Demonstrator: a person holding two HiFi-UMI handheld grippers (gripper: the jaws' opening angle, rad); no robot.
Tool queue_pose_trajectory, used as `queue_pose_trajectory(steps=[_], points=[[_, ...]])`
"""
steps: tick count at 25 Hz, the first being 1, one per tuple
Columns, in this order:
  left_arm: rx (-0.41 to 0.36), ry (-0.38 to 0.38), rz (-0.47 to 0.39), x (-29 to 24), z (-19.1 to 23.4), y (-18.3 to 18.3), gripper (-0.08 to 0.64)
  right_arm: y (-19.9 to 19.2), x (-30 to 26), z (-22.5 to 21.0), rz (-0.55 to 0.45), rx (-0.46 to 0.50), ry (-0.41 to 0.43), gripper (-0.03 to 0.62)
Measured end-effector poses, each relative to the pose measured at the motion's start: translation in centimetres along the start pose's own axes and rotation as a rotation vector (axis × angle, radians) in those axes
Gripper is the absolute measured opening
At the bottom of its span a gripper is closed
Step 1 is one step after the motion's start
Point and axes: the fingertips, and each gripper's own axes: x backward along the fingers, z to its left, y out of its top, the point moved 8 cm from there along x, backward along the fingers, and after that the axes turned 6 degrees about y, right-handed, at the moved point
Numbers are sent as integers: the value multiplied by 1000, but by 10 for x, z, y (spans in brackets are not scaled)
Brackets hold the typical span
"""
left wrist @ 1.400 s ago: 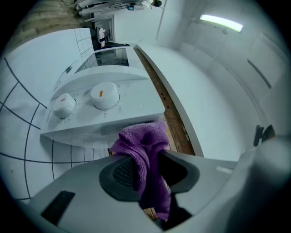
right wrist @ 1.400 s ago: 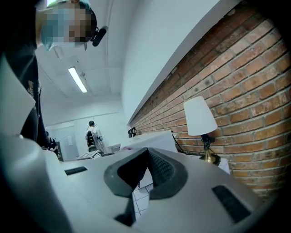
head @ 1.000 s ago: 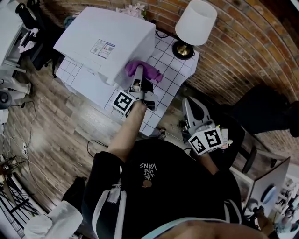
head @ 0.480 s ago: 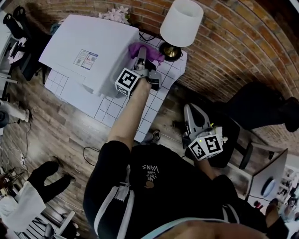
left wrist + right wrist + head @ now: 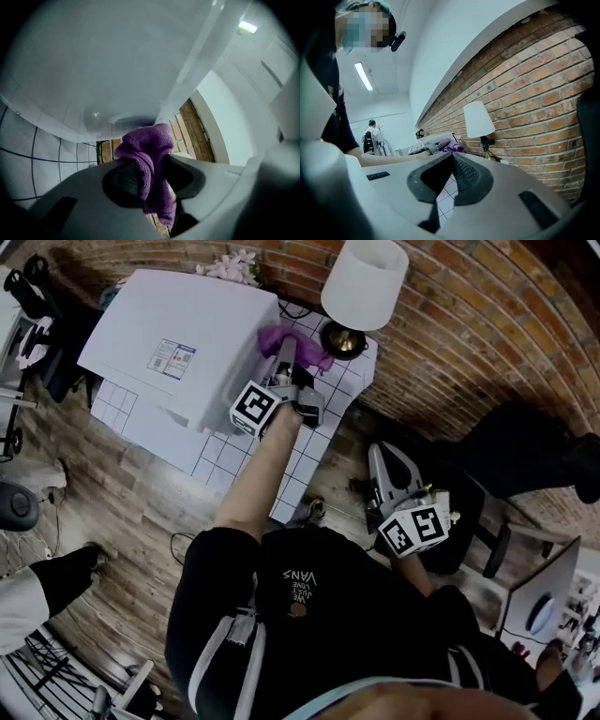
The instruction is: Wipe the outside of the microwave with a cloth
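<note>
My left hand-held gripper (image 5: 284, 360) was clenched on the purple cloth (image 5: 314, 354), holding it vs the lamp-side edge of the microwave (image 5: 187, 334), near the back corner by the lamp (image 5: 366, 282). My right hand-held gripper (image 5: 386, 465) hung off the worktop (image 5: 323, 427), jaws together, nothing in them.

Progress, as I judged it: wiping under way, approx mid-task. Top, front & other sides prob. still to do, but no marks showed which parts were already clean.

Hard to tell:
- The cloth's contact spot sat behind the gripper in head view.
- Left gripper view gave only blank white panel.
- Door & far side were out of sight.
</note>
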Motion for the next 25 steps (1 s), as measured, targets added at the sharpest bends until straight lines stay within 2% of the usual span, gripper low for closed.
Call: queue_pose_trajectory(steps=[4,7,9,12,15,17,20,25], points=[[23,8,-12,48,-4,-1,133,2,-13,11,-4,12,70,-3],[86,1,-50,93,-8,0,133,0,-25,21,6,21,141,-3],[102,36,-86,126,-5,5,133,-2,-33,29,16,25,185,-3],[94,91,-139,169,3,15,133,-5,-42,41,29,30,239,-3],[53,126,-171,194,13,26,133,-7,-47,48,42,32,278,-3],[17,141,-175,198,19,31,133,-8,-47,50,48,31,286,-3],[9,147,-180,192,28,34,133,-9,-45,48,52,29,269,-3],[-4,101,-158,148,36,30,133,-11,-33,32,52,20,186,-3]])
